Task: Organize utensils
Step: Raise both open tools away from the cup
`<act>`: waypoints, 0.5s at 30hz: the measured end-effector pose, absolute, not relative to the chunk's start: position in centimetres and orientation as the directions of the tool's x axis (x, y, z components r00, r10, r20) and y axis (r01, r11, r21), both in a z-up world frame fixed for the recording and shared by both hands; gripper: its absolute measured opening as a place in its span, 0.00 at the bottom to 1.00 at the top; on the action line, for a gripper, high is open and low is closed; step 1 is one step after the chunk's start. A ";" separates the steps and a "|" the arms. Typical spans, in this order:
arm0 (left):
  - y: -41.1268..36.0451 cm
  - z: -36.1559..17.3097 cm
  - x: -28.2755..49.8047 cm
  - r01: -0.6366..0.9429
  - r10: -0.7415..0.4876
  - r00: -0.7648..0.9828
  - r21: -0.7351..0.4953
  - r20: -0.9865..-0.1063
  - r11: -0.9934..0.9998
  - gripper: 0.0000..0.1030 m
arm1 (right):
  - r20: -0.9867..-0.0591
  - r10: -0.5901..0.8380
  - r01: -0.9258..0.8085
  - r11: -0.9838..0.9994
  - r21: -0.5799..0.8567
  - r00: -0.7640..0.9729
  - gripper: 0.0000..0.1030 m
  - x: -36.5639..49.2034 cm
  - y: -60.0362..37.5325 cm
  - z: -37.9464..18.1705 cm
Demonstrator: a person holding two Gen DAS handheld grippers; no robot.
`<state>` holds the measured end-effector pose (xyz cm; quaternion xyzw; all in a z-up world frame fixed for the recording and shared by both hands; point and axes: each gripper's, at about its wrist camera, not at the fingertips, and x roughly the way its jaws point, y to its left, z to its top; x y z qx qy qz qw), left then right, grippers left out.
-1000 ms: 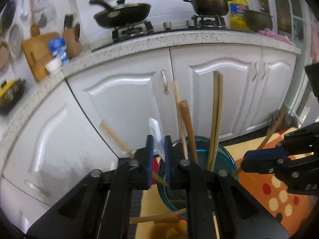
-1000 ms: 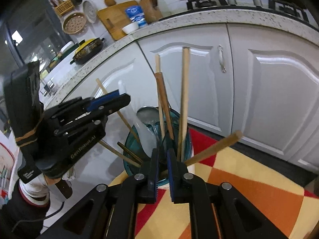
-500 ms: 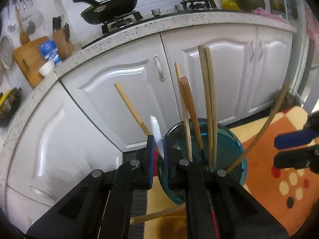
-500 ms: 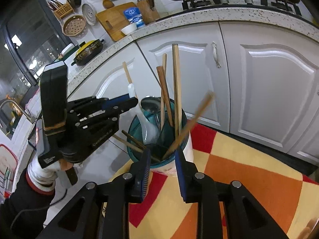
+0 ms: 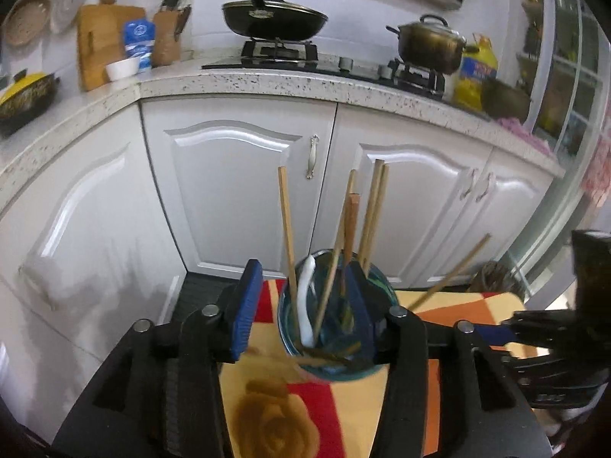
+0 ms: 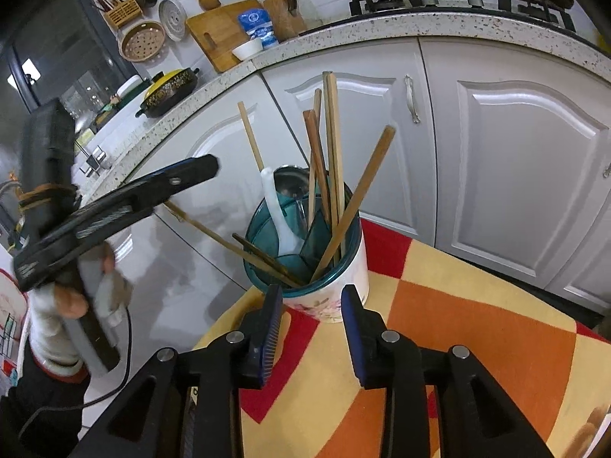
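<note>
left gripper (image 5: pixel 303 307) jaws have just been opening, now spread moderately wide, pads gripping nothing. through the gap i see the utensil holder (image 5: pixel 376 362), but from the right wrist cam the gripper sits off to the holder's left, apart from it, so nothing is really between the pads. my gloved left hand (image 6: pixel 76 297) is wrapped round its handle.

right gripper (image 6: pixel 311 318) jaws have also just been opening, gap narrower than the left's, empty. its tips sit just in front of the holder's base, not touching as far as i can tell.

the holder is a white floral pot with a teal insert split into compartments, standing on a table covered by a red, orange and yellow cloth (image 6: pixel 477 343). inside: a white plastic spoon (image 6: pixel 277 210) leaning on the near-left rim, a metal ladle (image 6: pixel 292 185) behind it, a bunch of wooden chopsticks (image 6: pixel 332 145) near upright, one wooden stick (image 6: pixel 250 133) tilted left, a thicker wooden handle (image 6: pixel 366 191) leaning right, and two sticks (image 6: pixel 263 259) lying low across the left rim.

behind: white cabinets (image 6: pixel 515 160), speckled counter (image 6: pixel 382 26), black pan (image 5: pixel 273 19) and brass pot (image 5: pixel 429 44) on the stove, cutting board (image 6: pixel 219 32) against the wall.
</note>
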<state>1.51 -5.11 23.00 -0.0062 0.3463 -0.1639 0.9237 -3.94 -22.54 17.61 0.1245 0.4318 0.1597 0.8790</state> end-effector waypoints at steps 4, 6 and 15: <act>-5.1 23.2 -0.7 0.252 -0.288 0.713 -0.150 -0.640 0.956 0.46 | -0.721 0.357 -0.170 0.932 0.321 0.594 0.33 -4.4 -21.9 17.9; -5.3 23.1 -1.8 0.238 -0.275 0.721 -0.145 -0.637 0.960 0.46 | -0.716 0.338 -0.166 0.939 0.302 0.611 0.36 -4.8 -21.6 18.3; -6.4 21.9 -5.8 0.175 -0.231 0.733 -0.151 -0.639 0.973 0.46 | -0.701 0.261 -0.124 0.962 0.241 0.664 0.41 -6.5 -20.8 19.3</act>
